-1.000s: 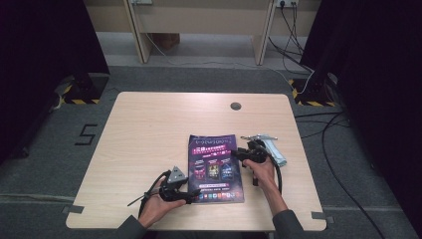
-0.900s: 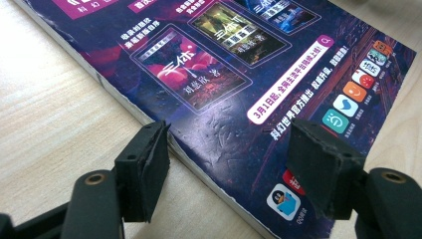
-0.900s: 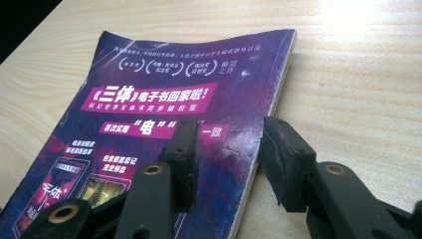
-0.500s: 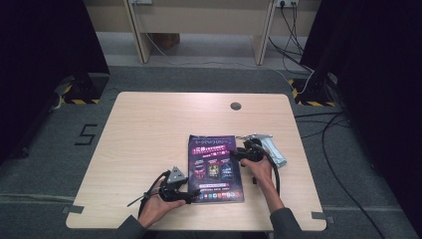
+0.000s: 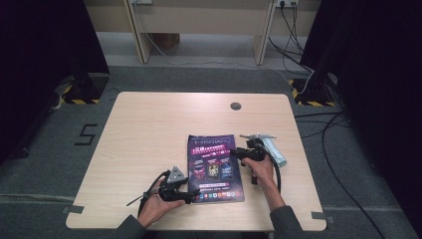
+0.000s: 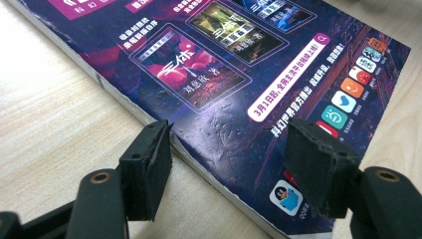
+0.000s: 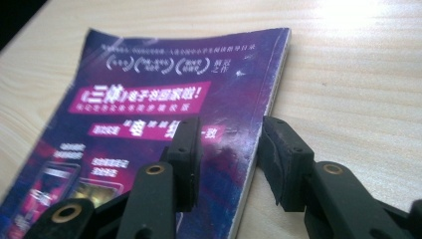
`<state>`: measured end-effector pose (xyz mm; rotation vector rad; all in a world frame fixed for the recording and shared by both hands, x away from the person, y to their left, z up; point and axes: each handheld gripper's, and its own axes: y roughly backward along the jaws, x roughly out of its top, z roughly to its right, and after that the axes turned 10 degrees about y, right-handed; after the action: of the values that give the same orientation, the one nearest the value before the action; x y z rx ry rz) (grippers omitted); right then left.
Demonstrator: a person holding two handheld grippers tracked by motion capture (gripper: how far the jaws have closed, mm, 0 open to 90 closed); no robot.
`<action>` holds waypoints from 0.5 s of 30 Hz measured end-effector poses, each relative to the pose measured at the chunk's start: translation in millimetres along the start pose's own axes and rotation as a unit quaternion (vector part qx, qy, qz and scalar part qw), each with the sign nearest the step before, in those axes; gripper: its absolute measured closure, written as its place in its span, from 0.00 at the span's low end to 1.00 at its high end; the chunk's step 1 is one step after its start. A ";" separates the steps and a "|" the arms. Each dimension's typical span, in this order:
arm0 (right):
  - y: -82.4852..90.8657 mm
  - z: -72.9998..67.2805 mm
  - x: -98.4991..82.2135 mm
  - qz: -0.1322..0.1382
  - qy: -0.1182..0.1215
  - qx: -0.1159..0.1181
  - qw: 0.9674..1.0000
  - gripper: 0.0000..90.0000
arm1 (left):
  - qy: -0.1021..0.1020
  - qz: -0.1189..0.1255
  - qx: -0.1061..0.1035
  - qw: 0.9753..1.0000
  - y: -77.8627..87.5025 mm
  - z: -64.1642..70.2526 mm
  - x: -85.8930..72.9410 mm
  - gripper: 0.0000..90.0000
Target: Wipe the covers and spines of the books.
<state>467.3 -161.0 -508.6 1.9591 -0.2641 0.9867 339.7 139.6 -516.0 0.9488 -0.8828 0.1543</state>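
Two grippers flanked the purple booklet (image 5: 215,167) lying flat near the table's (image 5: 149,129) six-o'clock edge: left gripper (image 6: 234,164) gaped across its corner, right gripper (image 7: 230,154), just closing, straddled its edge loosely.

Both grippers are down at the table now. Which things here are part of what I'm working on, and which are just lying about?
In the job:
- purple magazine, flat on the table
- left gripper, straddling its near edge
- right gripper, straddling its side edge

Lying about:
- grey tool beside the right hand
- round cable port
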 end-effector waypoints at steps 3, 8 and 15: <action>5.8 -0.5 2.1 0.016 -0.006 0.009 1.000 0.71 | 0.000 -0.001 -0.001 1.000 0.2 -0.4 0.3 0.39; 15.6 -4.8 7.1 0.034 -0.009 0.035 0.999 0.73 | 0.000 -0.002 0.000 1.000 0.4 -0.4 0.3 0.39; 21.7 -7.7 8.5 0.029 -0.005 0.055 0.998 0.74 | -0.001 -0.005 0.000 1.000 0.8 -1.0 0.7 0.39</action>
<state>457.3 -165.7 -486.6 2.0670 -0.2782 1.0476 340.4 140.6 -515.2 0.9537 -0.8802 0.1450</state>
